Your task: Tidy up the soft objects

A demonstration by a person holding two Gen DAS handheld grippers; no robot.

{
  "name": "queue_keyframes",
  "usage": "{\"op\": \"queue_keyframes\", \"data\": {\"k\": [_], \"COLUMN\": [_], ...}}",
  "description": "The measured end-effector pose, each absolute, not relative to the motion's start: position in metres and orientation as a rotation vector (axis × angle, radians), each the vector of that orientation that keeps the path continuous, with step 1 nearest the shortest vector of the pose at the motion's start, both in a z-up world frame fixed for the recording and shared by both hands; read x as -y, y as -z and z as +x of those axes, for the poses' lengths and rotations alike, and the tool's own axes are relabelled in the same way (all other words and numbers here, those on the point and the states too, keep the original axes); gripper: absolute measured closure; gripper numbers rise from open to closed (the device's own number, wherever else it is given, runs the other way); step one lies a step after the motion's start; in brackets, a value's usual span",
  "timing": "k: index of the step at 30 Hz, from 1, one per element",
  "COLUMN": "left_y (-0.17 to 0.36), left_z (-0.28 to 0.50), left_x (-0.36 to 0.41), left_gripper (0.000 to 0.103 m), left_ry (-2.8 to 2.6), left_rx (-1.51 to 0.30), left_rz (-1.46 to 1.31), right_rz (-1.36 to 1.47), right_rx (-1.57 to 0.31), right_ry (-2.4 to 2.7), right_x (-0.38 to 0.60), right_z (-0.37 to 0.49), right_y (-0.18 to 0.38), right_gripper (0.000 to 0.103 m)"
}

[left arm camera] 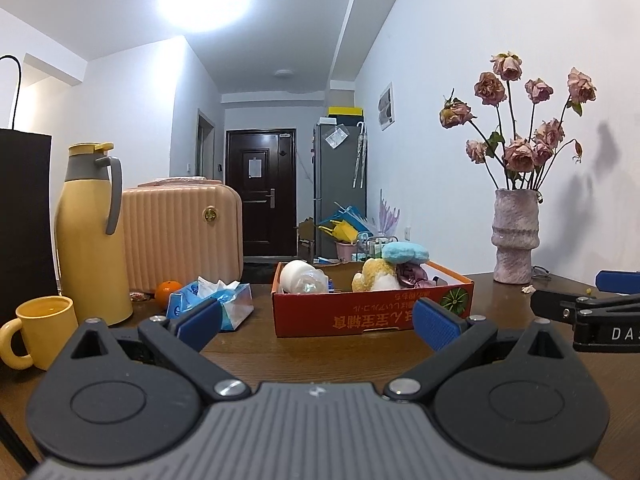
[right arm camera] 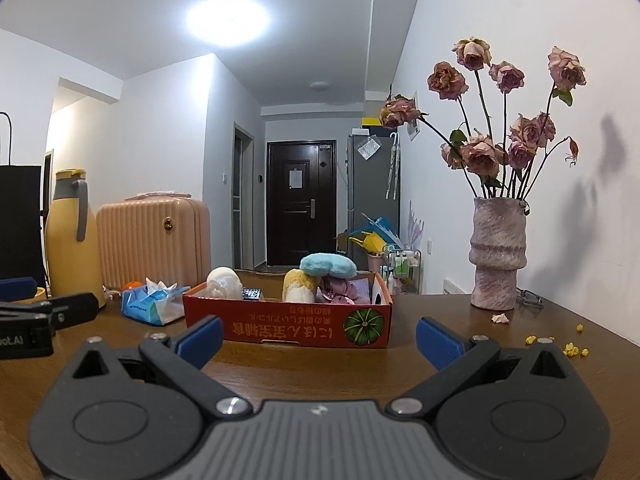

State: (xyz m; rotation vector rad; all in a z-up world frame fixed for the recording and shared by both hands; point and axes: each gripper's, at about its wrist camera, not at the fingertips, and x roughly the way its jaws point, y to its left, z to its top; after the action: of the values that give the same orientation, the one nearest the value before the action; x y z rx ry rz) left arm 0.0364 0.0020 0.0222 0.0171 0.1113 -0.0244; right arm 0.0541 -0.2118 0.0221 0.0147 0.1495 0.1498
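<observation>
A red cardboard box [left arm camera: 360, 320] stands on the brown table, also in the right wrist view [right arm camera: 288, 326]. It holds soft things: a blue sponge [left arm camera: 405, 253] [right arm camera: 328, 265] on top, a yellow-white sponge [left arm camera: 376, 276] [right arm camera: 299, 286], a white plush piece [left arm camera: 300, 277] [right arm camera: 224, 283] and purple cloth [left arm camera: 412, 274] [right arm camera: 340, 292]. My left gripper [left arm camera: 318, 326] is open and empty, just short of the box. My right gripper [right arm camera: 318, 338] is open and empty, also in front of the box; it shows at the right edge of the left wrist view [left arm camera: 592, 312].
A blue tissue pack [left arm camera: 212, 300] [right arm camera: 154, 304] lies left of the box. An orange [left arm camera: 168, 292], a yellow jug [left arm camera: 90, 232], a yellow mug [left arm camera: 44, 330] and a pink case [left arm camera: 180, 236] stand left. A vase of dried roses [left arm camera: 516, 236] [right arm camera: 496, 252] stands right, with petals [right arm camera: 572, 346] near it.
</observation>
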Motion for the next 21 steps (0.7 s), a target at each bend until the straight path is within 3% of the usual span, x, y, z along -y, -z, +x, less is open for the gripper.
{"op": "queue_keyframes", "data": {"k": [21], "left_y": [-0.0223], "left_z": [0.0334], "left_x": [-0.0026], "left_gripper": [0.0], "left_ry": [0.032], "left_rx": [-0.105], "left_rz": [0.015], "right_rz": [0.014], "right_rx": [-0.148], "right_ry": [-0.15], "right_x": [0.2116], "right_z": [0.0531], "right_y": [-0.0218], "right_gripper": [0.0]}}
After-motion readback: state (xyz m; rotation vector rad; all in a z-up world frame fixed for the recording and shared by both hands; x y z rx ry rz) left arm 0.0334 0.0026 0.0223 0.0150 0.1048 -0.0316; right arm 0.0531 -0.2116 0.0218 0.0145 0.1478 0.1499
